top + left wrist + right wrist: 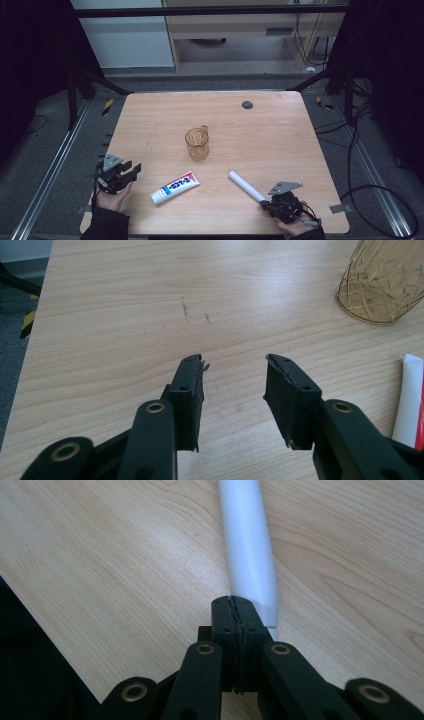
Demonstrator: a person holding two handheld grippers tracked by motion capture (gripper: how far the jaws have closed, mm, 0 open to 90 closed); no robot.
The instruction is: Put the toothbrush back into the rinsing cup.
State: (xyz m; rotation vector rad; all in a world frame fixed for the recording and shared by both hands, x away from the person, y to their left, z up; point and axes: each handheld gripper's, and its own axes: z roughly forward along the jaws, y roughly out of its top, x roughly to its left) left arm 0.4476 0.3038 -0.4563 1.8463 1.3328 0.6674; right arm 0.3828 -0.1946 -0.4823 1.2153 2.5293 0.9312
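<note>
The right tongs (pixel 235 611) are pressed together with nothing between them, their tips just beside the near end of a white, smooth, stiff-looking cylindrical tube (pixel 249 545). This tube (pixel 246 186) is seen lying flat at the near right of the pale wooden worktop (pixel 280 130). It is judged to be light and rigid, but slick and apt to roll, so a hold across its width near the middle would be steadier than at the tapered end. The left tongs (pixel 235 390) are held apart over bare wood at the near left. A white, blue-and-red printed toothpaste tube (pixel 175 187) lies between the hands, and an amber patterned glass mug (pixel 197 144) stands upright near the centre.
</note>
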